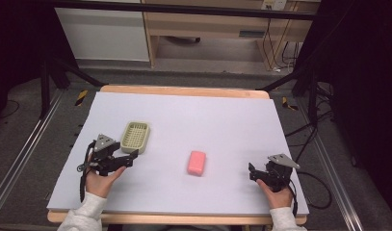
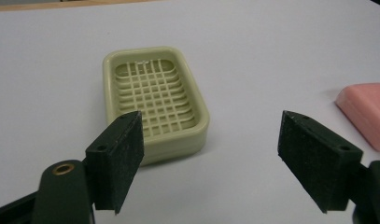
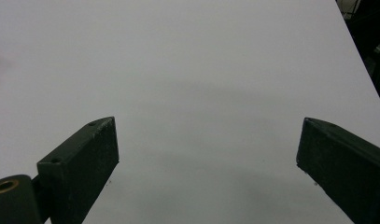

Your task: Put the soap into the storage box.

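Note:
A pale green soap dish (image 1: 136,136) with a grid floor lies empty on the white table sheet, left of centre. In the left gripper view the dish (image 2: 155,100) sits just beyond the jaws. A pink soap bar (image 1: 197,162) lies flat near the middle, and its corner (image 2: 366,112) shows at the right edge of that view. My left gripper (image 1: 132,159) hovers just in front of the dish, open and empty, as its own view of the gripper (image 2: 211,163) confirms. My right gripper (image 1: 252,172) rests at the right of the sheet, its jaws (image 3: 206,163) wide apart over bare sheet.
The white sheet (image 1: 222,120) covers a wooden table whose edge (image 1: 184,90) shows at the back. Black frame legs and cables stand on the floor on both sides.

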`<state>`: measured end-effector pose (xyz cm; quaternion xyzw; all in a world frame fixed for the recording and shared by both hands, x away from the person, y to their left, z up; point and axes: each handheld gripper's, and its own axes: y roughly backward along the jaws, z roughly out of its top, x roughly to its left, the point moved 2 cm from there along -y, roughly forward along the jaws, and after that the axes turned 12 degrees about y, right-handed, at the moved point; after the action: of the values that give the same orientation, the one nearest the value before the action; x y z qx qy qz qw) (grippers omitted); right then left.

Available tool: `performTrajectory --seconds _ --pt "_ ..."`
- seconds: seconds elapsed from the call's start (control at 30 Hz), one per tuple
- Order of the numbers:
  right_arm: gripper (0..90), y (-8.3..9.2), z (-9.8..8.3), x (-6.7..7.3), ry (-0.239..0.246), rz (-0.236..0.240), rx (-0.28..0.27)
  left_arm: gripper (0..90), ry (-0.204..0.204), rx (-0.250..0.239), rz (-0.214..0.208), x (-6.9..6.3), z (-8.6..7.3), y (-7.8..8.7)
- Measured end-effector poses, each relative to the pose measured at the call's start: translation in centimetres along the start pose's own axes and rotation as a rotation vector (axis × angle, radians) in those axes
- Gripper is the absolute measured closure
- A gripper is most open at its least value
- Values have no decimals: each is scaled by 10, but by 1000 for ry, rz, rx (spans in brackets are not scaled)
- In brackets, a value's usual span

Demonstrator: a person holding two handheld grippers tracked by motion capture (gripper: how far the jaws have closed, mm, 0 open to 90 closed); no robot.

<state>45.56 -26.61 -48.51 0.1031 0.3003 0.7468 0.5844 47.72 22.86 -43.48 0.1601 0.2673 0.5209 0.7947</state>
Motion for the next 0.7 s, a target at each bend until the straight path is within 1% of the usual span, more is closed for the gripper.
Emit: performTrajectory --seconds 0.13,0.33,0.4,0.53,0.7 --pt "59 1 0 1 1 1 -3 217 -18 -6 -8 -10 5 -4" --pt "60 1 0 0 -1 2 0 217 -22 -6 -25 -20 8 -10" --pt "59 0 0 0 0 4 0 217 -32 2 -28 -24 10 -12" --pt "59 0 0 1 3 5 3 216 -43 0 -39 -33 12 -16" --pt "59 0 0 0 -1 2 1 214 -52 7 -49 -45 14 -24"
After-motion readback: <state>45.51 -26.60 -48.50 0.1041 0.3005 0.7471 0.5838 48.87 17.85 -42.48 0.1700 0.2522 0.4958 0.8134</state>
